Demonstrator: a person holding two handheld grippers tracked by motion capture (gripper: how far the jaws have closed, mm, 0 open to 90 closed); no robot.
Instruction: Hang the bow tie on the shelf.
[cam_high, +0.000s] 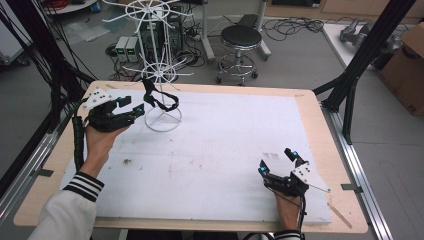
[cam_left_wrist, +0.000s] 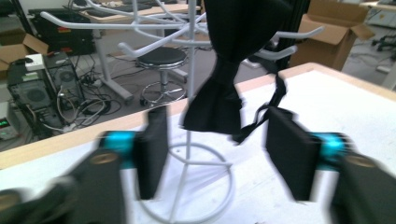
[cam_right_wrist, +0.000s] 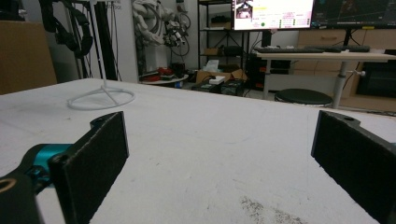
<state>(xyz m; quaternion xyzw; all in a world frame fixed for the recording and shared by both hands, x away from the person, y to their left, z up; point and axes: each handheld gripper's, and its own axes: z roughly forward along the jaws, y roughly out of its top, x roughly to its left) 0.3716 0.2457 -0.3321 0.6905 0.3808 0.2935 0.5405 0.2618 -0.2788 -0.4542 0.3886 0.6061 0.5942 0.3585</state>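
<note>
A white wire rack (cam_high: 163, 119) stands at the far left of the white-covered table (cam_high: 225, 150). A black fabric piece with a thin strap (cam_high: 159, 100) hangs from one of its lower hooks. My left gripper (cam_high: 132, 106) sits just left of it, level with the table. In the left gripper view the jaws of my left gripper (cam_left_wrist: 219, 158) stand open on either side of the hanging fabric (cam_left_wrist: 224, 84), apart from it, with the rack's pole (cam_left_wrist: 192, 56) behind. My right gripper (cam_high: 277, 160) rests open near the front right, and nothing lies between its pads (cam_right_wrist: 219, 154).
Past the table's far edge there is a black round stool (cam_high: 241, 37) and some computer boxes (cam_high: 127, 47) among cables. A black frame post (cam_high: 360, 60) rises at the right edge, with a cardboard box (cam_high: 407, 65) beyond it. The rack's base ring (cam_right_wrist: 100, 99) is far off in the right gripper view.
</note>
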